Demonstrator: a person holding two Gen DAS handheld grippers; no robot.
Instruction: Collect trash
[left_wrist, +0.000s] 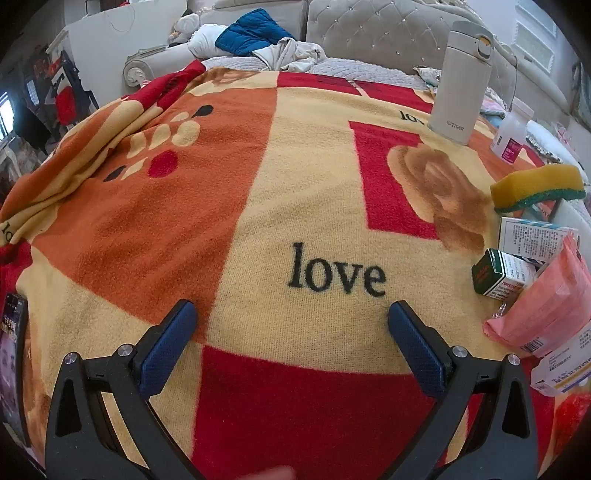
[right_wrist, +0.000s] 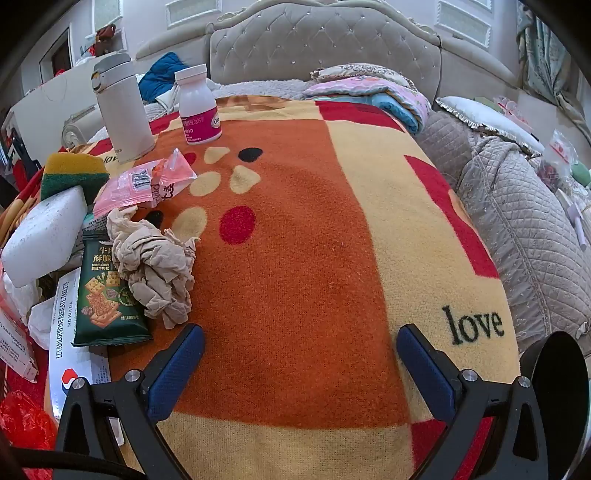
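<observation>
Crumpled beige tissue (right_wrist: 153, 269) atop green cracker packet (right_wrist: 105, 295); both tools spread apart, empty.

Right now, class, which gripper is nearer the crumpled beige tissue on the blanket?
Right. The right gripper hangs open with the crumpled beige tissue just ahead of its left finger. The left gripper hangs open over bare blanket; the tissue is not visible in its view.
</observation>
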